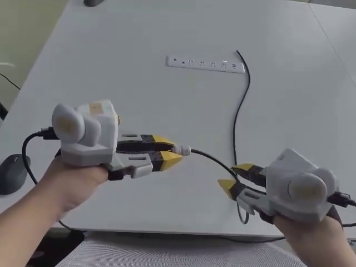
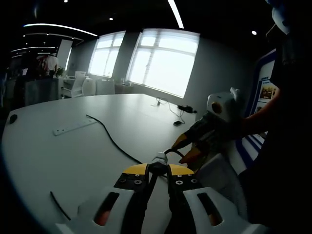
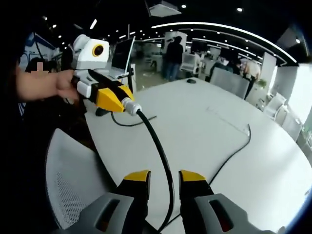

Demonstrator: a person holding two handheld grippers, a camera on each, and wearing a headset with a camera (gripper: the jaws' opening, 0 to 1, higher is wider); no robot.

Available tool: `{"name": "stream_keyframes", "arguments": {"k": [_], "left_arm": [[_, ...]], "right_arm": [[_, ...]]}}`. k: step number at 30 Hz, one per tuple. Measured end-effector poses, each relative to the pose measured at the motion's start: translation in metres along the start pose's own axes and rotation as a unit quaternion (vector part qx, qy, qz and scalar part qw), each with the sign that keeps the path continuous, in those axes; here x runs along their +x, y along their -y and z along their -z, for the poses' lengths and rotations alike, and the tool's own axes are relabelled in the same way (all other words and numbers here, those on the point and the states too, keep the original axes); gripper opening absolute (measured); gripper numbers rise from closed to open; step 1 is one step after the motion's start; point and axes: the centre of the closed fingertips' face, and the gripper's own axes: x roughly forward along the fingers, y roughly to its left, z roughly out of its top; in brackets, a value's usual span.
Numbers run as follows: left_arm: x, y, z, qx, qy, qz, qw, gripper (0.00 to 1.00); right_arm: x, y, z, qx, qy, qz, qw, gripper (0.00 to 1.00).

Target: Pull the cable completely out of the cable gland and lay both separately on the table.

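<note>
Head view: the left hand-held gripper [image 1: 172, 153] clamps the cable gland [image 1: 182, 150], nearer the person than the power strip [image 1: 206, 64], its long axis pointing toward the right hand-held gripper [image 1: 233, 177], whose parted jaws straddle the cable [image 1: 214, 159].

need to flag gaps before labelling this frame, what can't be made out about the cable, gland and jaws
- How much cable sits inside the cable gland: head view, too small, and the left gripper jaws cover its rear.
- The cable's near end: head view, hidden under the right gripper.
- Power strip markings: head view, too small.
</note>
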Motion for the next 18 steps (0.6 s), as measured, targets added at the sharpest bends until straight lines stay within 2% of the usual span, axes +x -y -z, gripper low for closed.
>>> {"name": "stream_keyframes", "arguments": {"k": [3,7,9,11,12,14,18], "left_arm": [[0.0,0.0,0.0,0.001,0.0,0.0,1.0,0.15],[0.001,0.0,0.0,0.002,-0.002,0.001,1.0,0.15],[0.001,0.0,0.0,0.002,-0.002,0.002,1.0,0.15],[0.002,0.0,0.0,0.002,-0.003,0.003,1.0,0.15],[0.002,0.0,0.0,0.002,-0.003,0.003,1.0,0.15],[0.003,0.001,0.0,0.001,-0.004,0.004,1.0,0.15],[0.005,0.001,0.001,0.004,-0.006,0.004,1.0,0.15]], "right_arm": [[-0.001,-0.004,-0.02,-0.024,0.001,-0.008,0.9997,0.2],[0.007,-0.01,-0.042,-0.067,0.004,-0.019,0.9976,0.17],[0.012,-0.013,-0.044,-0.082,-0.003,-0.024,0.9964,0.17],[0.019,-0.015,-0.047,-0.127,-0.013,-0.027,0.9914,0.16],[0.02,-0.017,-0.048,-0.138,-0.016,-0.03,0.9899,0.14],[0.023,-0.022,-0.052,-0.144,-0.01,-0.035,0.989,0.11],[0.027,-0.026,-0.053,-0.164,-0.018,-0.039,0.9855,0.1]]}}
